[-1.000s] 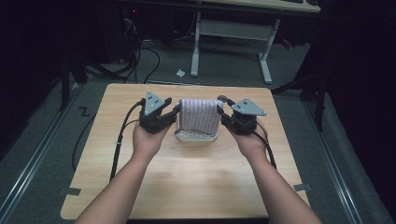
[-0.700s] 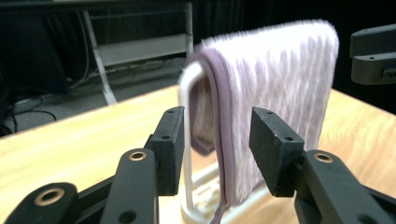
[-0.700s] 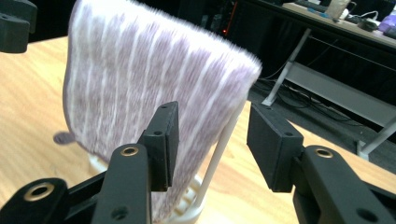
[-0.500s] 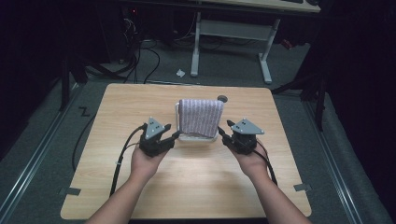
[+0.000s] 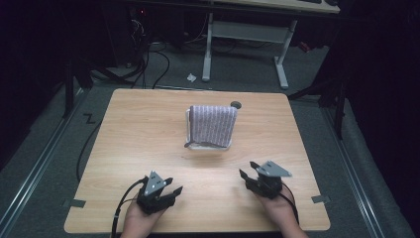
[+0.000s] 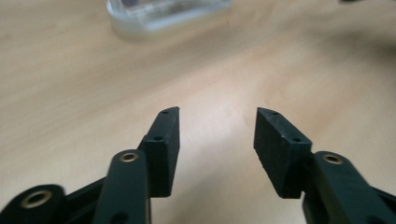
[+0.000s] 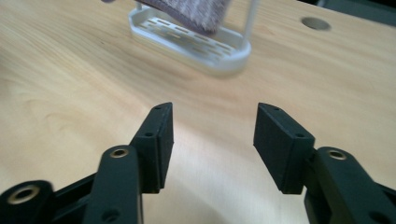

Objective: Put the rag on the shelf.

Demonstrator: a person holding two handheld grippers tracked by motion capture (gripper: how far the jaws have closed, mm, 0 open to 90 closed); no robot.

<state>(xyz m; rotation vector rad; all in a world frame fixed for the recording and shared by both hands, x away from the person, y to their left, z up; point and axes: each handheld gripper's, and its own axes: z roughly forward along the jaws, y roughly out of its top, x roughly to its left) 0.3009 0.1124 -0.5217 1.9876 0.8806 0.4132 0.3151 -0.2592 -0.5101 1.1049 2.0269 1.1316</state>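
Towel [image 5: 213,125] hangs draped over the white rack [image 5: 208,145] mid-table, well apart from left gripper [image 5: 171,191] and right gripper [image 5: 247,172], jaws just opening, empty; any knock to the rack could tip it.

the grey-and-white striped cloth [image 5: 213,125] drapes over the white plastic slotted rack [image 5: 188,124] and covers most of its frame in the high view. in the right gripper view that cloth [image 7: 187,8] is chopped off by the top edge, just its hem showing, and the rack's upright post [image 7: 252,18] runs out of the picture too. in the left gripper view the rack's base [image 6: 163,16] is a soft blur, cut by the top edge. the person's forearms drop off the bottom of the high view, and the black cable [image 5: 120,208] goes with them.
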